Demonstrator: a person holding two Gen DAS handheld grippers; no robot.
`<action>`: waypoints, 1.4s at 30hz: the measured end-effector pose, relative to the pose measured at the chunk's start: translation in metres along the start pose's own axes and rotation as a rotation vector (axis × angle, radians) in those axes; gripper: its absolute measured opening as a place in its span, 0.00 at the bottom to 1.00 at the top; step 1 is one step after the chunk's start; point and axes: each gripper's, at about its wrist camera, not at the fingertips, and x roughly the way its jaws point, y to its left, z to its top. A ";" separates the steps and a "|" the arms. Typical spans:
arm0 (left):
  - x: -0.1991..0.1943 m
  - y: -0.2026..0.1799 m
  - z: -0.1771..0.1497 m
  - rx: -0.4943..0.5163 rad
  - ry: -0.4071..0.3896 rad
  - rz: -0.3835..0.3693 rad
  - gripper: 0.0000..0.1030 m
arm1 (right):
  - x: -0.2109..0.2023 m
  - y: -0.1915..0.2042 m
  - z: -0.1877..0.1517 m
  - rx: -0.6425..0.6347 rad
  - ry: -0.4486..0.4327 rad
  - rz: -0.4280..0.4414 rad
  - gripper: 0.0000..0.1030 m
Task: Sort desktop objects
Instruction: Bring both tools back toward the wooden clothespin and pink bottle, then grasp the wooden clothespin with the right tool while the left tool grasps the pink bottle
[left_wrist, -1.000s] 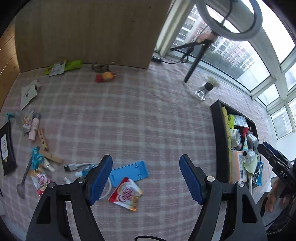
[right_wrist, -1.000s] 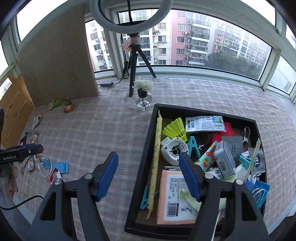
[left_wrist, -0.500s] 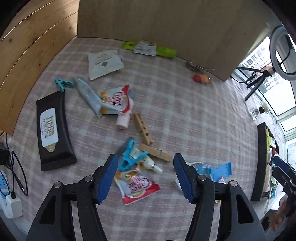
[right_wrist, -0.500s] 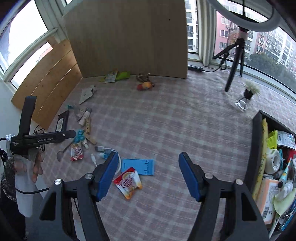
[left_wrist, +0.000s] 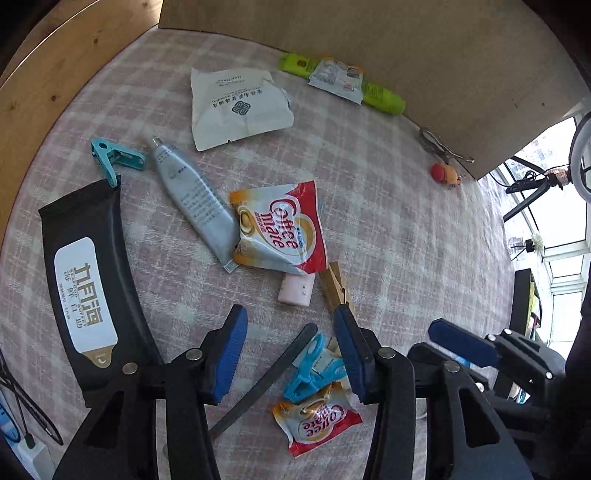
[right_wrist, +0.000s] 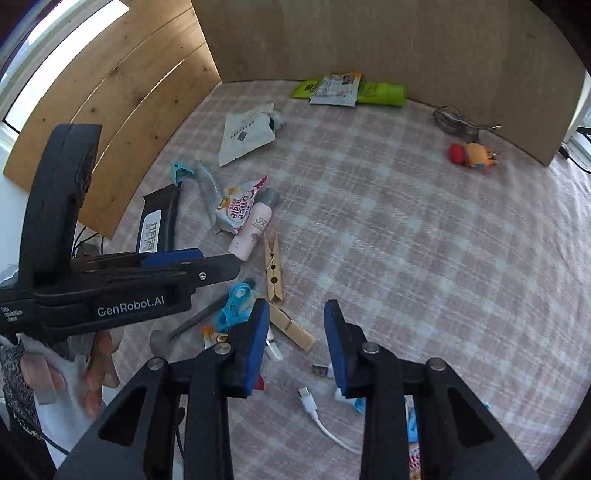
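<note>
Sachets (left_wrist: 280, 230) two, wooden pegs (right_wrist: 272, 268) two

The tablecloth (left_wrist: 388, 229) is woven cloth, matt, in a pink check. The walls (right_wrist: 122, 107) behind it are bare wood with visible grain. The coffee creamer sachet (left_wrist: 280, 229) is glossy, crinkled foil, and the grey tube (left_wrist: 195, 199) beside it is smooth with a dull sheen. The clothes peg (right_wrist: 272, 267) is plain wood; the blue clip (left_wrist: 310, 369) is shiny plastic. The white packet (left_wrist: 240, 107) looks like creased matt paper.
</note>
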 end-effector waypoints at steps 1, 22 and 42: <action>0.002 0.000 0.003 0.000 0.004 -0.013 0.44 | 0.006 0.003 0.003 -0.006 0.009 -0.002 0.27; 0.028 -0.012 0.032 0.007 0.015 -0.006 0.21 | 0.060 0.022 0.021 -0.090 0.074 -0.065 0.24; 0.006 -0.006 -0.002 -0.025 -0.043 -0.084 0.18 | 0.013 -0.028 0.003 0.065 -0.038 -0.051 0.12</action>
